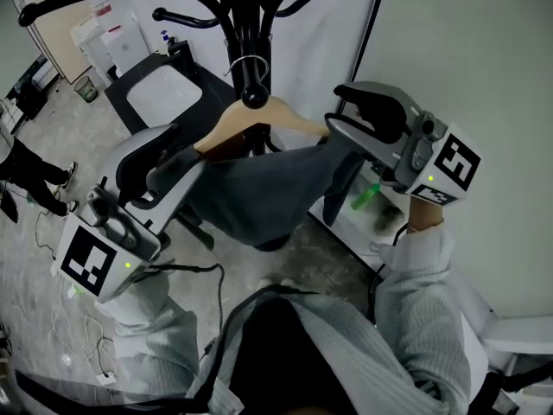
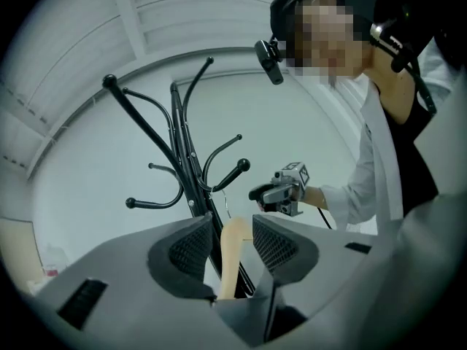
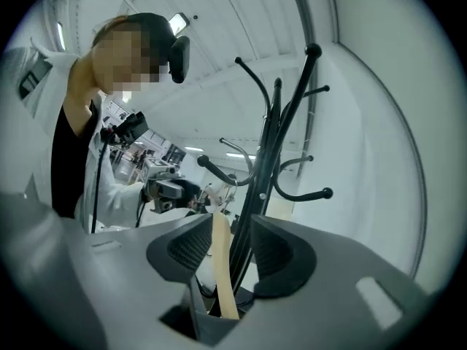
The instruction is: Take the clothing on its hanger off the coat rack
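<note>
A wooden hanger (image 1: 259, 115) carries a dark grey garment (image 1: 259, 193). Its metal hook (image 1: 251, 63) loops over a ball-tipped peg of the black coat rack (image 1: 251, 15). My left gripper (image 1: 173, 167) is at the hanger's left end, open, with the wooden arm (image 2: 232, 257) between its pads (image 2: 193, 250) and a gap beside it. My right gripper (image 1: 341, 128) is at the right end, also open. There the wooden arm (image 3: 219, 268) lies close to the left pad (image 3: 188, 248), with the rack pole (image 3: 270, 144) showing in the gap.
A white wall panel (image 1: 467, 59) stands close on the right. A black table with a white top (image 1: 160, 89) sits behind the rack at left. A green bottle (image 1: 365, 197) lies on a low white shelf. Cables (image 1: 78, 327) trail on the floor; a person's legs (image 1: 26, 171) at far left.
</note>
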The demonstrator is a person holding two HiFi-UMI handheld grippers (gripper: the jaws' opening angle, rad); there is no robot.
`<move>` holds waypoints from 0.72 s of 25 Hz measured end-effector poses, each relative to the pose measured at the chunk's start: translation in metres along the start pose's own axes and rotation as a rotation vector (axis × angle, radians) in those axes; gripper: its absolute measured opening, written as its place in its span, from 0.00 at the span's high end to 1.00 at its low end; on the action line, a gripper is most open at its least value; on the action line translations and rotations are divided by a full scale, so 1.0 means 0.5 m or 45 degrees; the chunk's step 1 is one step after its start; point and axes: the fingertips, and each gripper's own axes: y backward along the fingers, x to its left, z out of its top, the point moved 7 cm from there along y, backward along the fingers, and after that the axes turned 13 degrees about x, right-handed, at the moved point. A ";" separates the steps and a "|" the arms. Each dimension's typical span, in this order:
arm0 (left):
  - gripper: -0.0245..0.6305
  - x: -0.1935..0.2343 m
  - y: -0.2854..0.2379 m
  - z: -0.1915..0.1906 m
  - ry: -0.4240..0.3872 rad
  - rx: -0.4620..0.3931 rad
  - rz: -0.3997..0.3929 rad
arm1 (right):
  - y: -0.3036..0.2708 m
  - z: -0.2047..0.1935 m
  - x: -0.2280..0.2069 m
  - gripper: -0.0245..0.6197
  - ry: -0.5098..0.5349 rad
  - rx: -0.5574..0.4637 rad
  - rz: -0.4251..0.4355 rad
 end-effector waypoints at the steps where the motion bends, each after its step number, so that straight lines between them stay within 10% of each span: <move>1: 0.71 0.009 -0.003 0.002 -0.037 0.042 -0.010 | -0.008 0.003 -0.006 0.73 0.032 0.032 0.051; 9: 0.65 0.052 -0.100 -0.016 -0.111 0.212 -0.231 | -0.088 -0.012 -0.026 0.65 0.124 0.238 0.493; 18: 0.65 0.055 -0.170 -0.096 -0.046 0.354 -0.427 | -0.158 -0.074 -0.040 0.65 -0.003 0.362 0.719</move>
